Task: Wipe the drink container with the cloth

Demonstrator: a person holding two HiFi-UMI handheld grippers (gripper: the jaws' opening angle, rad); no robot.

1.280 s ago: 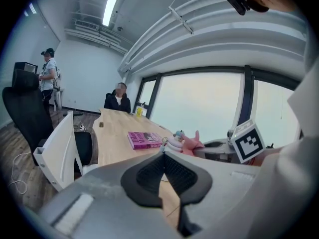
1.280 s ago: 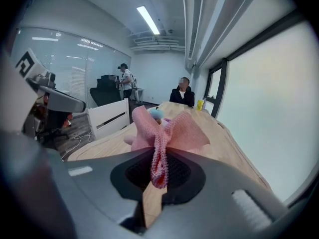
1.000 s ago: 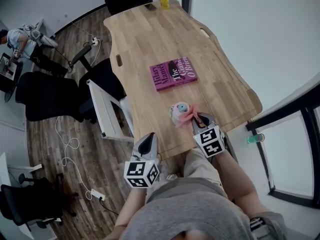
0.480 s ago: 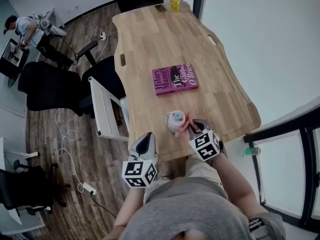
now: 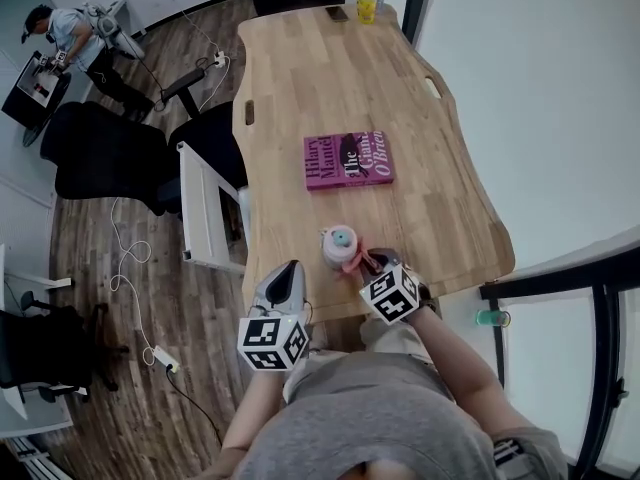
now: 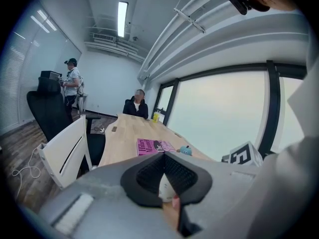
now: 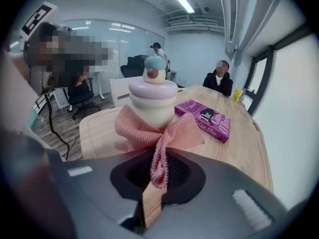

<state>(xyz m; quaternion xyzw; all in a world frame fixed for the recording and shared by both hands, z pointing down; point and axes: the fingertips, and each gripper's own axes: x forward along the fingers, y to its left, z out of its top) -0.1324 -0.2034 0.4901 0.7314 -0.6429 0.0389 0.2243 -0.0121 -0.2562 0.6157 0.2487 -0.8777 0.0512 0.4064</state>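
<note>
Right gripper (image 7: 158,171) jaws are pinched together on the pink cloth (image 7: 159,131), which fans out just ahead against the drink container (image 7: 152,96), upright on the desk (image 7: 244,138). Beyond the jaws, to the right, lies a purple book (image 7: 205,117).

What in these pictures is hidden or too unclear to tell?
Right gripper view: the pink cloth covers the lower body and base of the drink container.
Left gripper view: the shut jaws of the left gripper hide most of the container.
Head view: where the right gripper meets the cloth is too small to read.
Head view: the yellow cup at the far end of the table is too small to show its contents.
</note>
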